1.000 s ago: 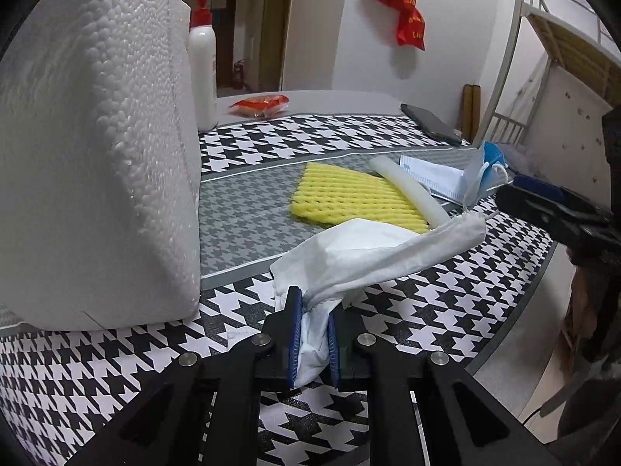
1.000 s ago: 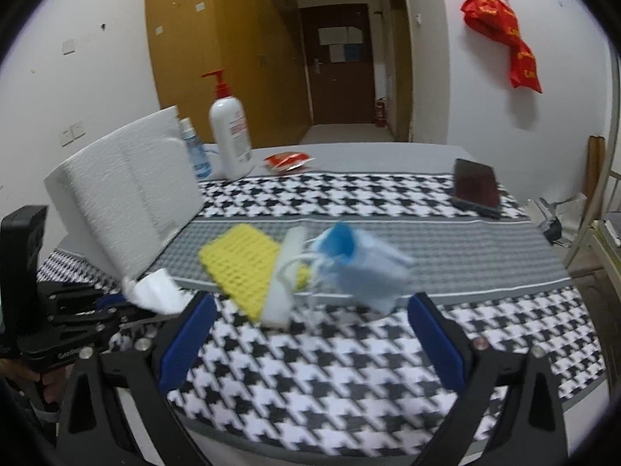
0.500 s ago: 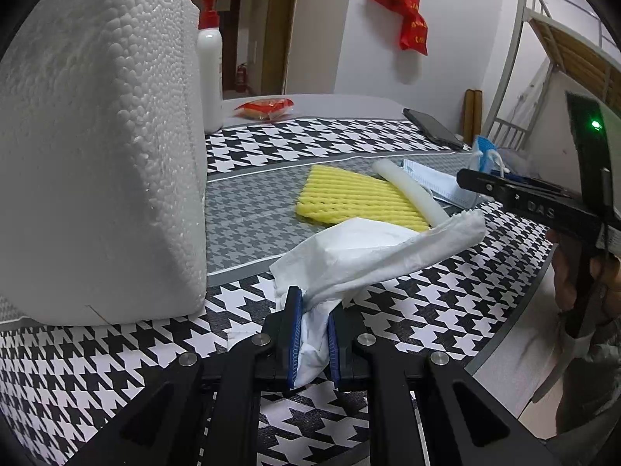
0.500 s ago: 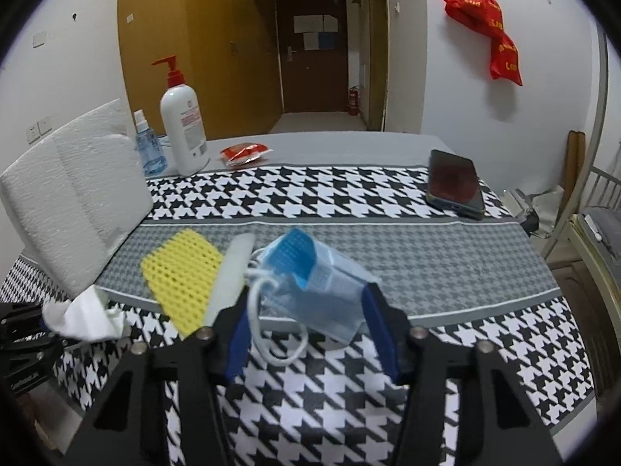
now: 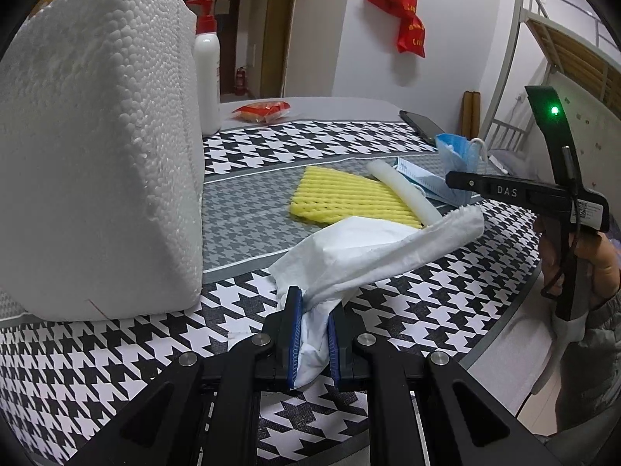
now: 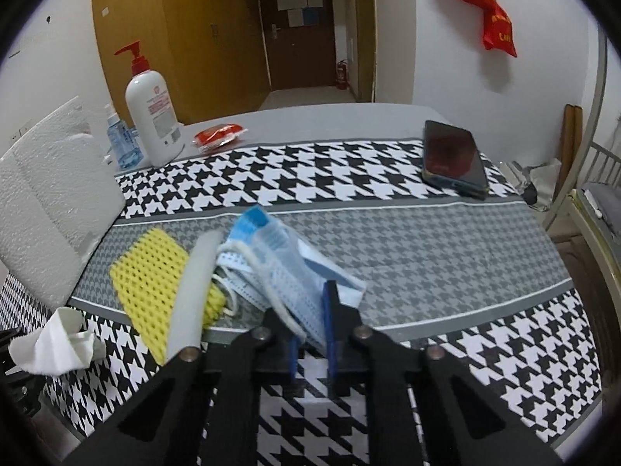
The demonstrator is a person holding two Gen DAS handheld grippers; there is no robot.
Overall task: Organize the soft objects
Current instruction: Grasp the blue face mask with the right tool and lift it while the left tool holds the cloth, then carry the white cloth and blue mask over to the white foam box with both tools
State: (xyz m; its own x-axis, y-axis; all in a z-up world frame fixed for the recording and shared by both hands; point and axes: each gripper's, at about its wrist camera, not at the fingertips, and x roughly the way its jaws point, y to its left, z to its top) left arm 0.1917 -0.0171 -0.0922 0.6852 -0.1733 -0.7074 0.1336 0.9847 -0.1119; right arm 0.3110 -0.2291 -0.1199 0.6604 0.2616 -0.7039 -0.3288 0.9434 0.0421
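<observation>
A: What takes up the left edge of the tabletop (image 6: 446,240)?
B: A white foam block (image 5: 97,163). Toward the middle lie a yellow sponge (image 6: 155,272) and a white foam tube (image 6: 192,295).
A: And the grippers?
B: Near the front edge, the right gripper (image 6: 310,334) has just clamped onto the blue face mask (image 6: 283,268). The left gripper (image 5: 313,334) pinches a white tissue (image 5: 372,248).

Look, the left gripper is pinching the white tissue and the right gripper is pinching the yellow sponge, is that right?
Not quite. The right gripper is pinching the blue face mask, not the yellow sponge, which lies free on the table beside it, as the right wrist view shows. The left gripper is indeed pinching the white tissue.
</observation>
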